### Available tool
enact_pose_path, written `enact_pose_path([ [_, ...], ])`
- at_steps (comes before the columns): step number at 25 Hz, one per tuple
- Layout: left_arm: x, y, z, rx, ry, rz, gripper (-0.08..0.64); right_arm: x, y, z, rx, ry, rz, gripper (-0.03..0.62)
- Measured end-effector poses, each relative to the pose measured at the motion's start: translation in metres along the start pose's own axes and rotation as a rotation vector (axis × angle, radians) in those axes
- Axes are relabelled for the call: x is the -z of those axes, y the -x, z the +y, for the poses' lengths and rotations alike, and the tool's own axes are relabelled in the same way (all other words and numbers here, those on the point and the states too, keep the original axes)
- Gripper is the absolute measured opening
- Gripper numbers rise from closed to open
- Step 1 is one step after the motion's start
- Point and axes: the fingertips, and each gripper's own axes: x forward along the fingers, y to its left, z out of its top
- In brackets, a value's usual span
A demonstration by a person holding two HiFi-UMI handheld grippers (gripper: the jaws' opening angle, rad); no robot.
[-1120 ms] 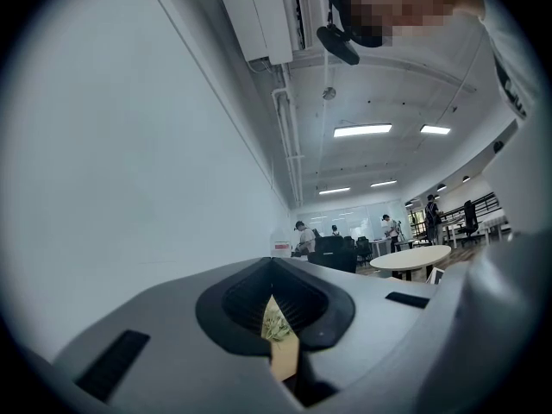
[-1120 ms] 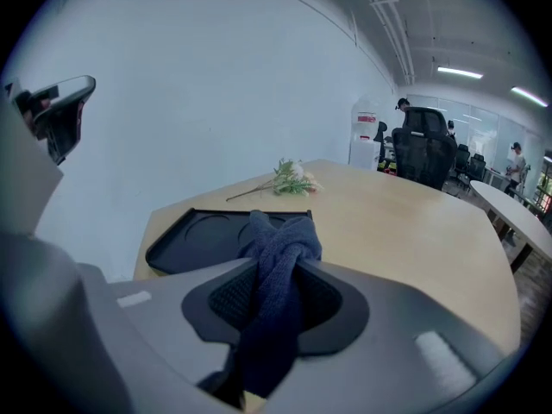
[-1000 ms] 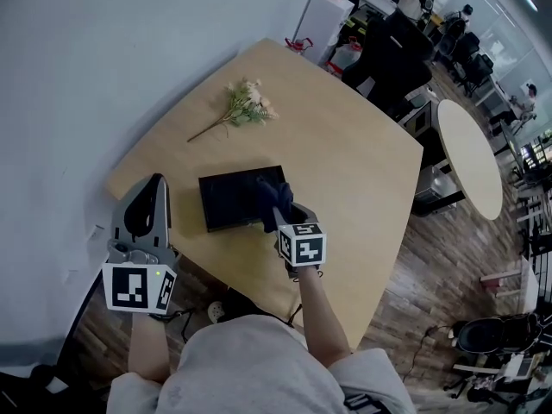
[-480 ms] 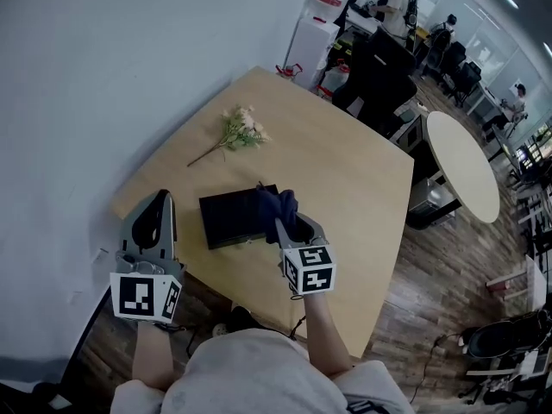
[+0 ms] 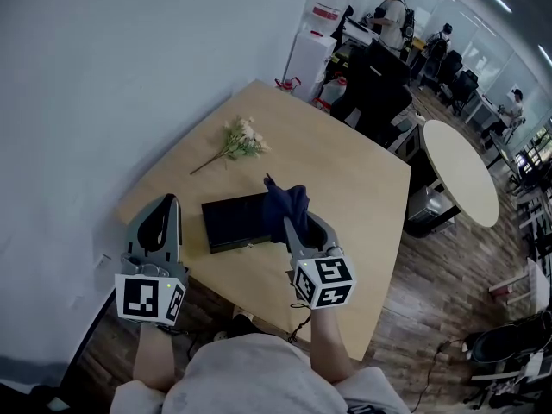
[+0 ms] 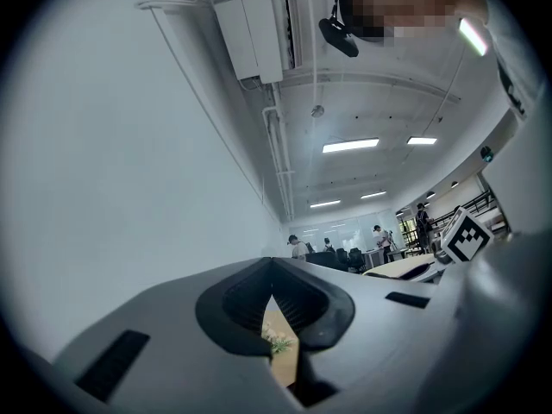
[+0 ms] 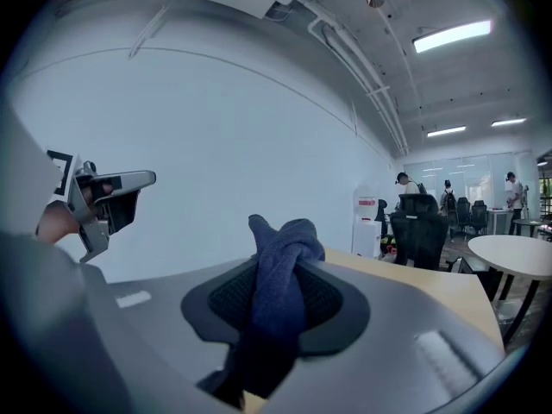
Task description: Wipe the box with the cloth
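Observation:
A flat black box [image 5: 235, 220] lies on the wooden table [image 5: 345, 179] near its front edge. My right gripper [image 5: 298, 219] is shut on a dark blue cloth [image 5: 285, 207], lifted just above the box's right end. In the right gripper view the cloth [image 7: 280, 283] bunches up between the jaws. My left gripper [image 5: 159, 222] hangs off the table's left edge, tilted upward, with its jaws closed on nothing; the left gripper view shows only a thin slit [image 6: 278, 339] between them.
A small bunch of dried flowers [image 5: 237, 139] lies at the table's back left. The white wall runs along the left side. A round white table [image 5: 461, 172], black chairs [image 5: 379, 80] and several people stand in the office behind.
My right gripper has risen off the box with the cloth and drawn slightly right. The left gripper has stayed beside the table's left edge.

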Motion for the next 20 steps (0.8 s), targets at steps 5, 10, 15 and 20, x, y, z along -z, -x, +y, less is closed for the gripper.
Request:
enact_pose_path([
  [5,-0.006,0.008,-0.006,0.004,-0.003,-0.007,0.008,-0.023,0.019,0.003,0.014,0.022,-0.062,0.126],
  [10,-0.013,0.016,-0.008,0.005,-0.003,-0.016,0.008,-0.037,0.035,0.006,0.045,0.053,-0.105,0.126],
  [15,-0.016,0.022,-0.013,0.011,-0.002,-0.02,0.008,-0.046,0.051,0.007,0.066,0.062,-0.142,0.126],
  [20,-0.018,0.027,-0.02,0.02,0.0,-0.025,0.008,-0.054,0.067,0.008,0.079,0.068,-0.184,0.126],
])
